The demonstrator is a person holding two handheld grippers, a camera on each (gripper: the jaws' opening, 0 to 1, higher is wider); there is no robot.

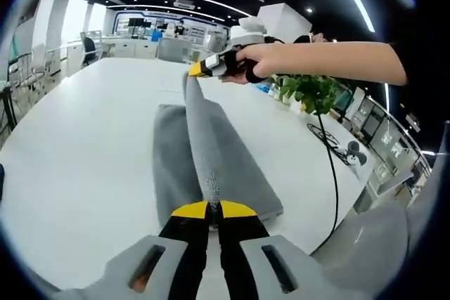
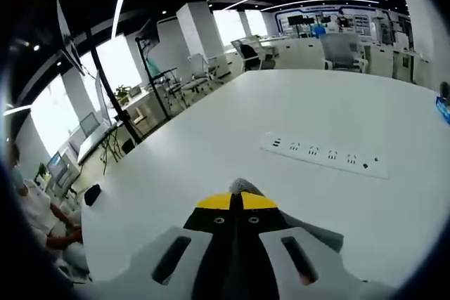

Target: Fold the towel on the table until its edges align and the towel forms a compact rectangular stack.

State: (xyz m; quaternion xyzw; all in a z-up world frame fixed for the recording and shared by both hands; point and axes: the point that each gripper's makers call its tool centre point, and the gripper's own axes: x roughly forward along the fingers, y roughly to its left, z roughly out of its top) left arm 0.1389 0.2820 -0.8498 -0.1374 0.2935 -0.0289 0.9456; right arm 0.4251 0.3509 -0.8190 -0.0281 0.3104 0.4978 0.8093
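A grey towel point(image 1: 211, 152) lies partly on the white table point(image 1: 84, 152), and its upper edge is stretched taut as a ridge between the two grippers. My left gripper point(image 1: 214, 209) with yellow tips is shut on the near end of that edge. In the left gripper view the right gripper point(image 1: 199, 69) is held by a hand at the far end, shut on the other corner. In the right gripper view my right gripper point(image 2: 236, 201) is shut on a bit of grey towel point(image 2: 242, 187) that peeks above its tips.
A potted green plant point(image 1: 311, 90) and a black cable point(image 1: 330, 166) sit near the table's right edge. A white power strip point(image 2: 325, 154) lies on the table point(image 2: 211, 138). Chairs and desks stand beyond. A person point(image 2: 39, 219) sits at the left.
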